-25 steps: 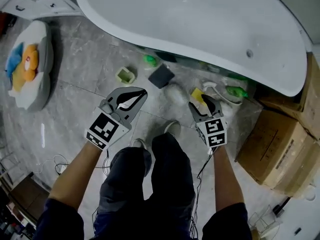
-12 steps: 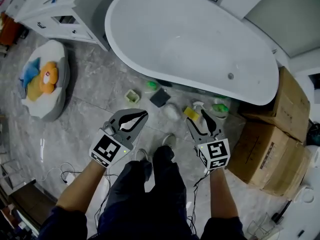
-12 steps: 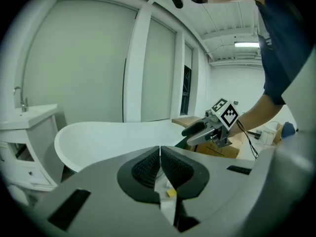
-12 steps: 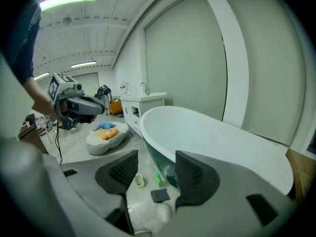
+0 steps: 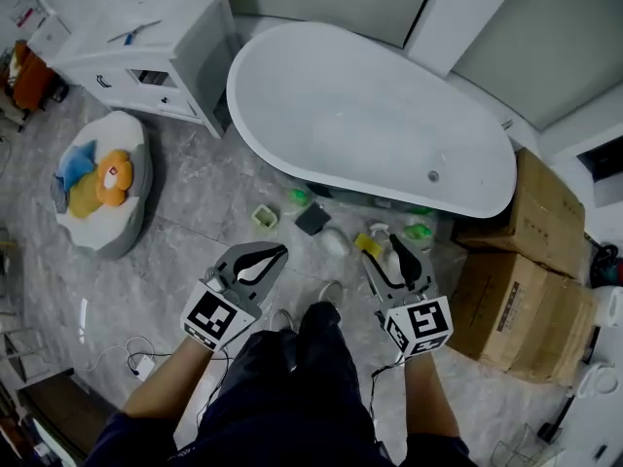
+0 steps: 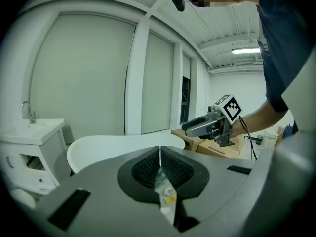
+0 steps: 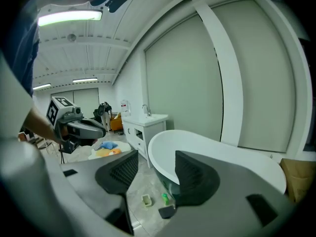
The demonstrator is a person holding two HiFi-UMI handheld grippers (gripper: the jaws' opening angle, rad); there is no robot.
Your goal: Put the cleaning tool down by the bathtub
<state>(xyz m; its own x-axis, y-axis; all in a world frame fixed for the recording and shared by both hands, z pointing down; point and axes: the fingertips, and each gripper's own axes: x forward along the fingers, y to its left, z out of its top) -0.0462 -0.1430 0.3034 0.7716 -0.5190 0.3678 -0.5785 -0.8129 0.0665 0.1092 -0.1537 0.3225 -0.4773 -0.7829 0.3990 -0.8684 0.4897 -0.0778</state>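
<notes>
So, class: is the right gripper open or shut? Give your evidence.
Open: the right gripper has its fingers apart, the bathtub showing between them.

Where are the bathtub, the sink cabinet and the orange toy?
bathtub [image 5: 360, 129]: head view, bare inner floor
sink cabinet [image 5: 175, 13]: head view, bare white top
orange toy [image 5: 105, 181]: head view, its middle

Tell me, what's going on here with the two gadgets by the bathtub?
A person stands on the floor facing a white bathtub, with a two-jaw gripper in each hand. The left gripper has its jaws together and the right gripper has its jaws apart; neither holds anything. Small cleaning things, among them a dark pad and a yellow item, lie on the floor right by the tub.
</notes>
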